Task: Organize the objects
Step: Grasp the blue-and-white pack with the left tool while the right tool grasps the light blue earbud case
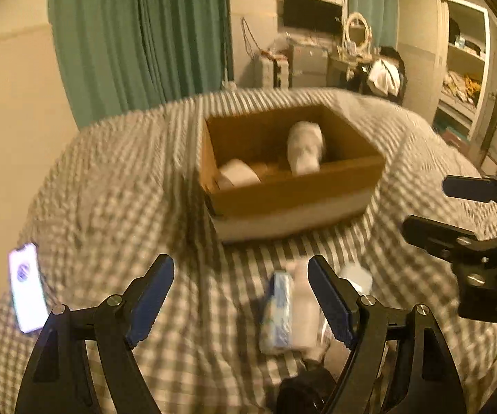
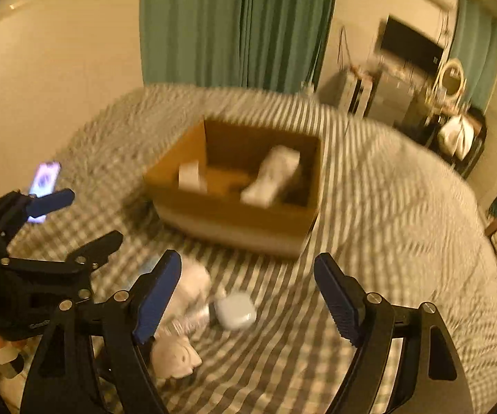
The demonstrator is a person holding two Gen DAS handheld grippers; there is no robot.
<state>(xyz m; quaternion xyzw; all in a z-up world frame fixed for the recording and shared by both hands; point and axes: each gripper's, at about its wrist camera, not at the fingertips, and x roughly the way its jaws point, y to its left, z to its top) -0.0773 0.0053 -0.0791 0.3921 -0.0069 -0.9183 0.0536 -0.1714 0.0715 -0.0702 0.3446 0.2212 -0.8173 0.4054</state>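
**Checked bed, both jaws wide**

Checked bedding (image 1: 117, 186) lies under my left gripper (image 1: 241, 296) and right gripper (image 2: 248, 296), both wide and empty. Near me sit a packet (image 1: 277, 314) and white case (image 2: 236, 310). Beyond, the box (image 1: 293, 193) holds a roll (image 1: 238, 172) and bottle (image 1: 303, 146).

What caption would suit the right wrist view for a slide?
Open right gripper above a small white case on the checked bed, the cardboard box ahead.
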